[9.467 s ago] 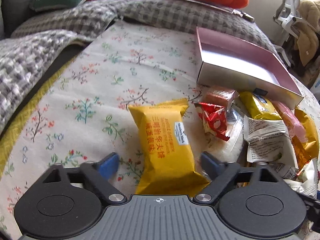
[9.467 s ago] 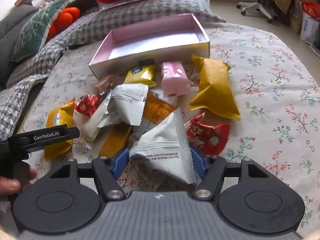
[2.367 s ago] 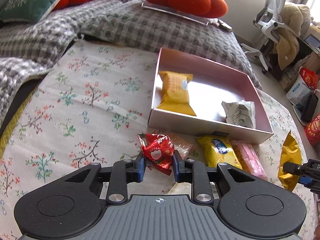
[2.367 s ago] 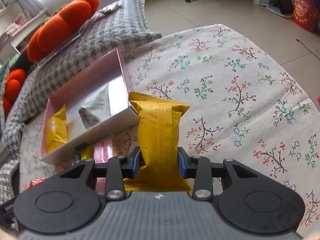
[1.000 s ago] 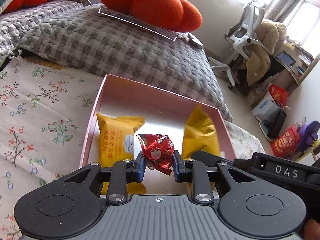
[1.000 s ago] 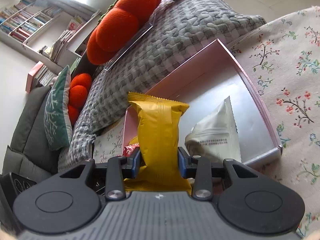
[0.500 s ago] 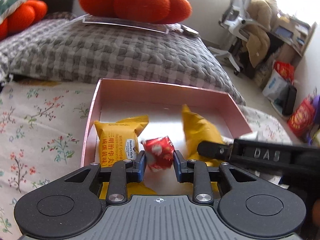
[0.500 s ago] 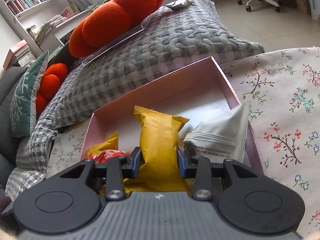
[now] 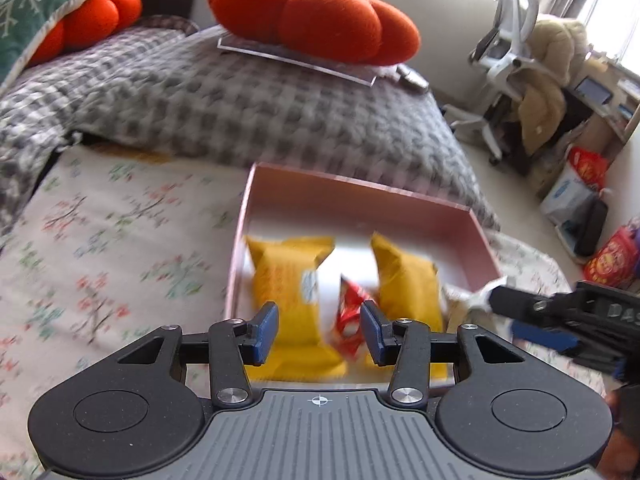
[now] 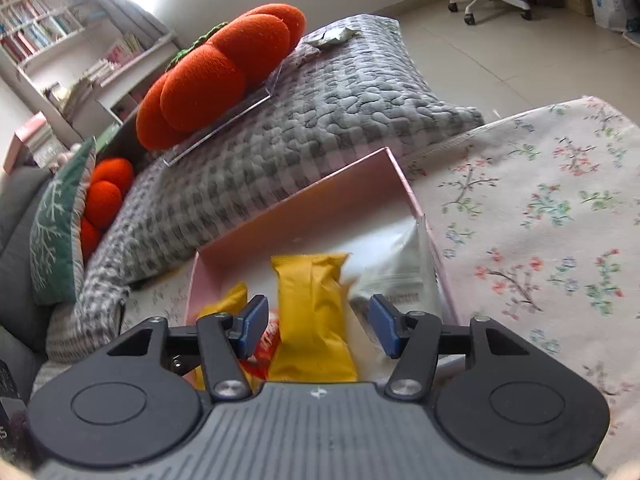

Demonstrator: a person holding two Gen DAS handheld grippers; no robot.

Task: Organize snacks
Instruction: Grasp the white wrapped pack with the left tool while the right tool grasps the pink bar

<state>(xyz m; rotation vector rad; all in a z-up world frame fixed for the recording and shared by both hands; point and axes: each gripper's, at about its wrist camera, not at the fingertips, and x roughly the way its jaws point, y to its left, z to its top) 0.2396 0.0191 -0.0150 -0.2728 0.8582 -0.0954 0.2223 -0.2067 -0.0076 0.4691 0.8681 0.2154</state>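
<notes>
A pink box (image 9: pixel 360 204) lies on the flowered cloth. In it lie a yellow packet with a white label (image 9: pixel 292 276), a small red packet (image 9: pixel 350 320), a second plain yellow packet (image 9: pixel 408 284) and a white packet (image 10: pixel 396 256). My left gripper (image 9: pixel 318 330) is open above the box's near edge, with the red packet loose between its fingers. My right gripper (image 10: pixel 316 330) is open over the plain yellow packet (image 10: pixel 316 312), which lies in the pink box (image 10: pixel 304 200). The right gripper also shows at the right of the left wrist view (image 9: pixel 532 320).
A grey checked blanket (image 9: pixel 248 92) lies behind the box, with an orange pumpkin cushion (image 9: pixel 316 16) on a clear board. A green pillow (image 10: pixel 56 232) and a smaller orange cushion (image 10: pixel 104 196) lie at the left. The flowered cloth (image 10: pixel 540 200) spreads right of the box.
Both grippers have opened and let go of their packets. The red packet and the plain yellow packet now lie in the box. Both grippers have drawn back a little.
</notes>
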